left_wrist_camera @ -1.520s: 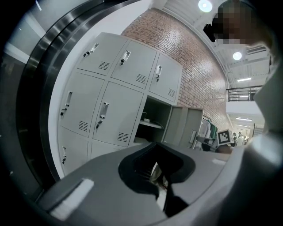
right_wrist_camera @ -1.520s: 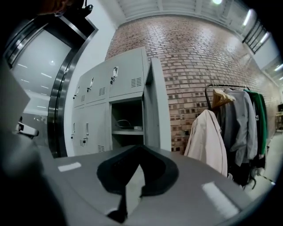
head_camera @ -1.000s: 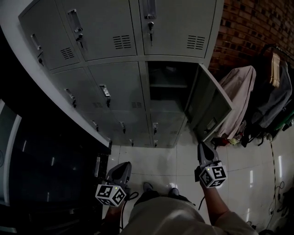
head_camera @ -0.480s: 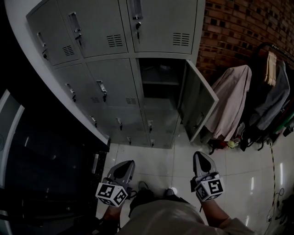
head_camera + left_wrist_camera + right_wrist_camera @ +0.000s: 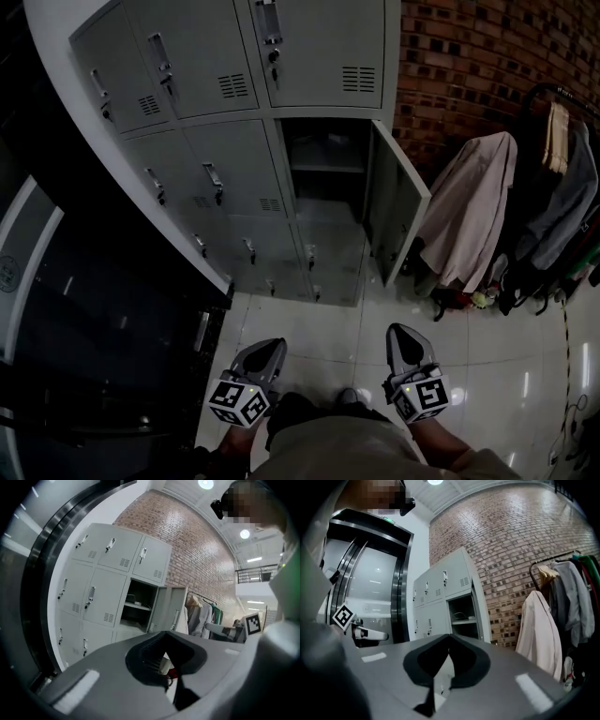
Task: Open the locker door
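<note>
The grey locker bank (image 5: 225, 141) stands ahead of me. One middle-row door (image 5: 394, 220) on the right hangs open, swung out to the right, and shows a dark compartment (image 5: 323, 169) with a shelf. My left gripper (image 5: 260, 360) and right gripper (image 5: 403, 345) are held low over the floor tiles, well short of the lockers, both shut and empty. The left gripper view looks over its closed jaws at the open compartment (image 5: 139, 603) and the door (image 5: 169, 610). Beyond the closed jaws in the right gripper view is the same compartment (image 5: 464, 613).
A brick wall (image 5: 469, 56) runs to the right of the lockers. A rack with a pale coat (image 5: 469, 216) and darker clothes (image 5: 562, 206) stands close to the open door. A dark glass panel (image 5: 94, 328) fills the left side. White floor tiles (image 5: 328, 328) lie between me and the lockers.
Both grippers have drawn back and down, away from the lockers; the right one has left the open door's edge. The door stays open.
</note>
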A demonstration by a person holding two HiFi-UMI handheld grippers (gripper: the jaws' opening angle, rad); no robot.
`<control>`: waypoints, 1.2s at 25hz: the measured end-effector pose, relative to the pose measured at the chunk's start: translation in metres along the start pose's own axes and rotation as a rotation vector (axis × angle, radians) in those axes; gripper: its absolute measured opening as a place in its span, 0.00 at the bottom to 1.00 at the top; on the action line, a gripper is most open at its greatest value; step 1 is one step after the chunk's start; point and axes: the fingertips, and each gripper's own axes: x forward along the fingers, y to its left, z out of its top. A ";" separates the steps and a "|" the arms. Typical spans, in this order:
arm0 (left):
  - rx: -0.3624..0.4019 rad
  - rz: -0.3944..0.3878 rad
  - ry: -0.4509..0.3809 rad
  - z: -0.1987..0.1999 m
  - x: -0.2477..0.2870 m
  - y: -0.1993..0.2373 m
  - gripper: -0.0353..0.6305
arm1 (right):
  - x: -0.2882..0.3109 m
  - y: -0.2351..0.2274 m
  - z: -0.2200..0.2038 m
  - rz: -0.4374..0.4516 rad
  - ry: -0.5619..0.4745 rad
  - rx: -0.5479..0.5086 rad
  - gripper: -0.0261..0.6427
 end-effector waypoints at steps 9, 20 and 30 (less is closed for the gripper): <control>-0.078 -0.111 -0.012 0.022 -0.008 -0.047 0.32 | -0.051 -0.002 0.033 -0.068 -0.030 0.019 0.04; -0.110 -0.112 -0.025 0.052 -0.123 -0.053 0.32 | -0.070 0.085 0.044 -0.021 -0.019 0.052 0.04; -0.063 -0.109 0.021 0.040 -0.230 -0.066 0.32 | -0.140 0.189 0.053 -0.001 0.064 0.050 0.04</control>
